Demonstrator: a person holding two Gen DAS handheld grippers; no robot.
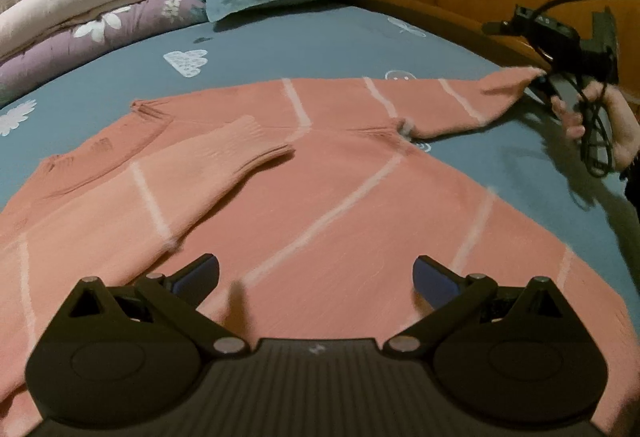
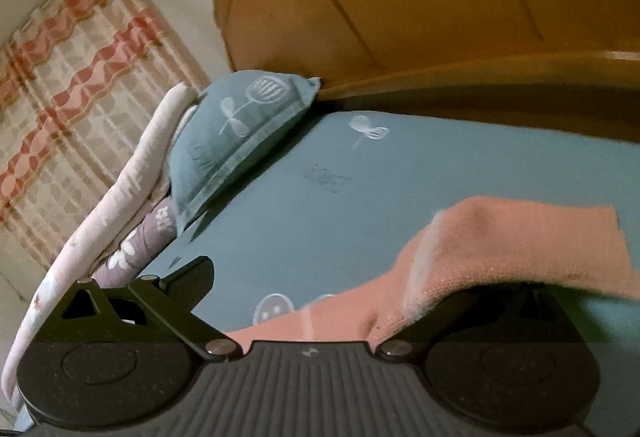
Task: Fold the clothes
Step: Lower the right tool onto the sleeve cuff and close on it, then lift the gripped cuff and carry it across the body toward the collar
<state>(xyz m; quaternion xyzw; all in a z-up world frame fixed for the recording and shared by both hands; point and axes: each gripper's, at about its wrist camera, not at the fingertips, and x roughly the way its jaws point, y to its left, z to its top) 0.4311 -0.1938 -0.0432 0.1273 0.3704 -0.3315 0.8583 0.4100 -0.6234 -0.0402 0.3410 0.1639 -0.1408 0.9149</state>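
Salmon-pink knitted sweater with pale stripes (image 1: 320, 173) lies flat on the teal bedsheet (image 1: 280, 37). Left tool (image 1: 316, 273) hovers above, spread wide; right tool (image 2: 320, 277), also wide, has the sleeve cuff (image 2: 520, 237) draped over one finger.

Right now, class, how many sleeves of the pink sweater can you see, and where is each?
2: one sleeve folded across the sweater's body, the other sleeve stretched toward the right gripper.
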